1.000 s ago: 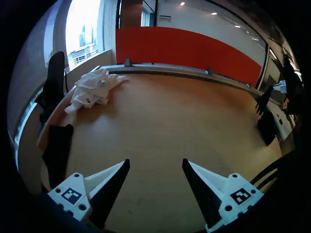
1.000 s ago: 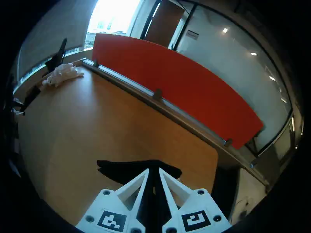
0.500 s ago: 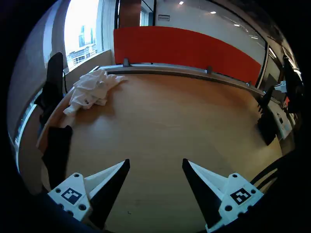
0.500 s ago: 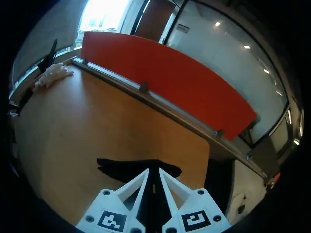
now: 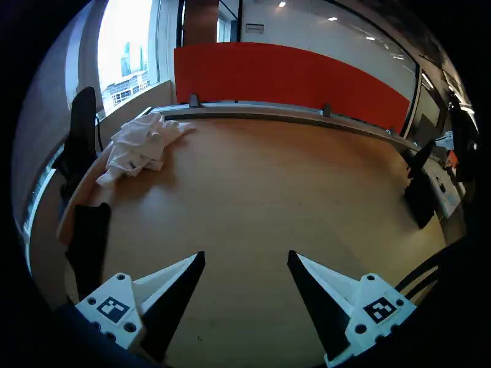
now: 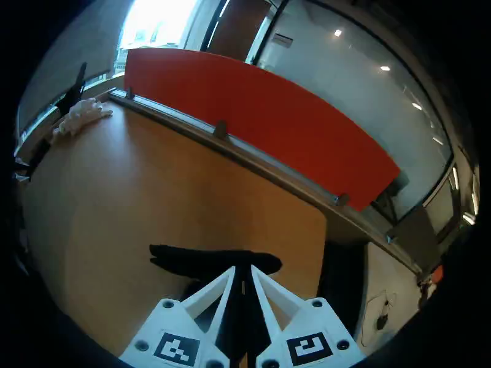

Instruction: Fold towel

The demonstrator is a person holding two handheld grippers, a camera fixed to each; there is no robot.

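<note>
Pale wooden desk (image 5: 264,184), both grippers low at its near side, towel away in the far left corner.
The left gripper (image 5: 245,254) has its white fingers spread wide on nothing; the right gripper (image 6: 243,270) is pinched nearly closed, with a dark shape I can't identify across its tips. The crumpled white towel (image 5: 138,144) lies ahead-left of the open jaws, its long axis running toward the red divider panel (image 5: 282,73). The left gripper looks nearer.
</note>
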